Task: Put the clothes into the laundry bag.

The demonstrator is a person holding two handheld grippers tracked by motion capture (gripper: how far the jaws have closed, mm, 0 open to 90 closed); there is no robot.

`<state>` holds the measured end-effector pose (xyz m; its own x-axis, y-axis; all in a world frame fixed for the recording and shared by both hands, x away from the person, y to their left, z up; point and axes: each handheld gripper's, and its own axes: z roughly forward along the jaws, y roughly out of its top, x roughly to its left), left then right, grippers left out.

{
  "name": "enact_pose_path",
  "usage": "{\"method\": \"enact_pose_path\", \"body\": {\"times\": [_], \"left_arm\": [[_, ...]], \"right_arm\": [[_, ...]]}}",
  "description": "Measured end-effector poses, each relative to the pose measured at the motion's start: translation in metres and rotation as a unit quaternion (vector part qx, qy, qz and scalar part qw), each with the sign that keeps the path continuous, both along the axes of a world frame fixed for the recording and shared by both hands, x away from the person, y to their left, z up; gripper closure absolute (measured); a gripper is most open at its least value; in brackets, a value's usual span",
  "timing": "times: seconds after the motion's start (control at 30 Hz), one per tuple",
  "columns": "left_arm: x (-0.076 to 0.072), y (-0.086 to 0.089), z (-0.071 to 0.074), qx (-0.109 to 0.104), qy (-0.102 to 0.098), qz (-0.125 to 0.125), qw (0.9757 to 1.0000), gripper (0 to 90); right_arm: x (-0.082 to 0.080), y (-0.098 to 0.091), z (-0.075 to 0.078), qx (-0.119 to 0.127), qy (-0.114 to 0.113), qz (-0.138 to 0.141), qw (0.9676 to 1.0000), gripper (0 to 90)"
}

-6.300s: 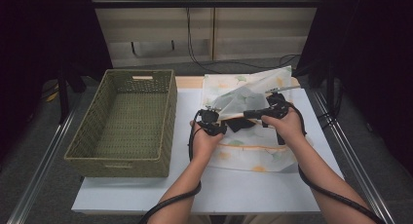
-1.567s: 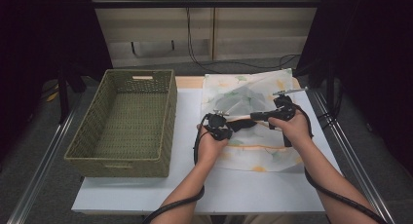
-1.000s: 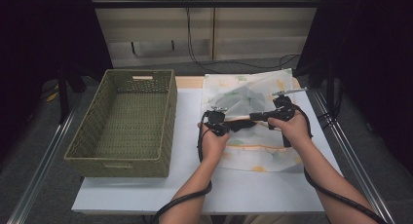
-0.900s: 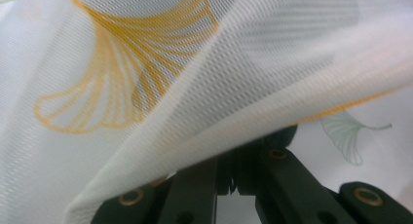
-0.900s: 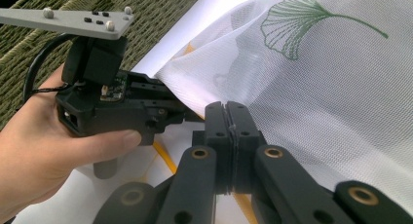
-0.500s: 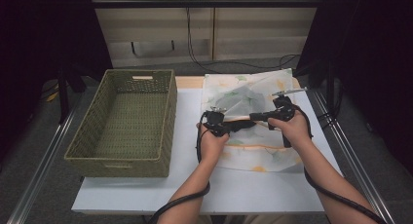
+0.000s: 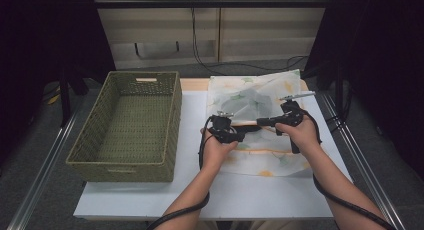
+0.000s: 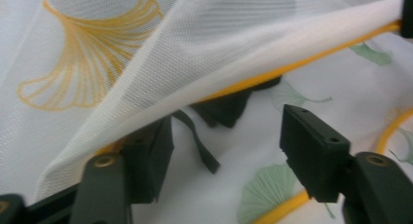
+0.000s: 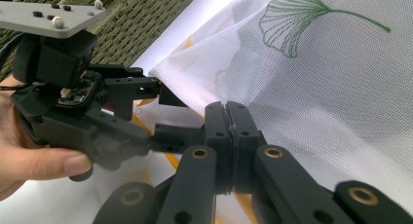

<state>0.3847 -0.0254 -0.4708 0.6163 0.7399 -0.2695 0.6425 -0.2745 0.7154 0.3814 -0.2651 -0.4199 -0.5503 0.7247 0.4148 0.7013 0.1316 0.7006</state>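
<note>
Hard to read either grip from the high view, hands covering most of it. Up close: left gripper (image 8: 229,158) fingers just spreading wide, mesh cloth (image 8: 272,44) draped over one; right gripper (image 9: 228,136) fingers pinched tight on its edge.

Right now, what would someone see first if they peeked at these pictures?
Probably the white cloth with leaf prints, spread on the right half of the table, with its folded edge lifted. Two hands hold the left gripper and right gripper at that edge, the right one pinching it. A big woven basket sits at the left.
</note>
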Motion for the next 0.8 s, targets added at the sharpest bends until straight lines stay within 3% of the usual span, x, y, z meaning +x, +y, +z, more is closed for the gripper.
{"method": "enact_pose_path", "body": {"times": [0.3, 0.33, 0.43, 0.5, 0.57, 0.8], "left_arm": [[-0.007, 0.005, -0.003, -0.001, 0.012, -0.015, 0.9998, 26.7], [-0.008, 0.007, -0.002, 0.007, 0.011, -0.023, 0.9996, 26.2], [-0.01, 0.009, -0.001, -0.001, 0.011, -0.02, 0.9998, 24.2], [-0.012, 0.011, -0.001, 0.009, 0.014, -0.031, 0.9994, 22.7], [-0.014, 0.012, -0.001, 0.0, 0.012, -0.028, 0.9995, 21.7], [-0.021, 0.017, 0.003, 0.005, 0.007, -0.042, 0.9991, 18.8]], "right_arm": [[-0.005, -0.001, -0.005, 0.001, 0.004, 0.006, 1.0, 89.5], [-0.006, -0.002, -0.006, 0.002, 0.005, 0.007, 1.0, 89.5], [-0.008, -0.003, -0.009, 0.005, 0.007, 0.006, 0.9999, 89.6], [-0.009, -0.003, -0.011, 0.003, 0.008, 0.008, 0.9999, 89.5], [-0.01, -0.003, -0.012, 0.001, 0.007, 0.01, 0.9999, 89.5], [-0.015, -0.001, -0.017, -0.007, 0.009, 0.016, 0.9998, 89.5]]}}
